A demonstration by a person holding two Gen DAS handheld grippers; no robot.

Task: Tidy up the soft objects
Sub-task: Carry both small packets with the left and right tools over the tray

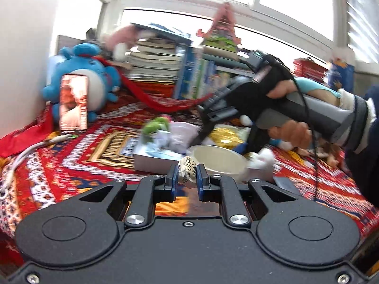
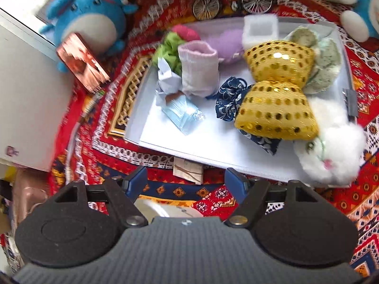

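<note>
held thing: left gripper pinches a printed paper wad
free claw: right gripper spread, empty
direction: white tray just beyond, near edge facing it

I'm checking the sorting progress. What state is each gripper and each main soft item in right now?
left gripper: shut on a crumpled printed wrapper.
right gripper: open, nothing between its fingers.
white tray: flat on the patterned cloth.
gold sequin bow: lying in the tray.
pink sock: lying in the tray.
blue plush: outside the tray.
</note>
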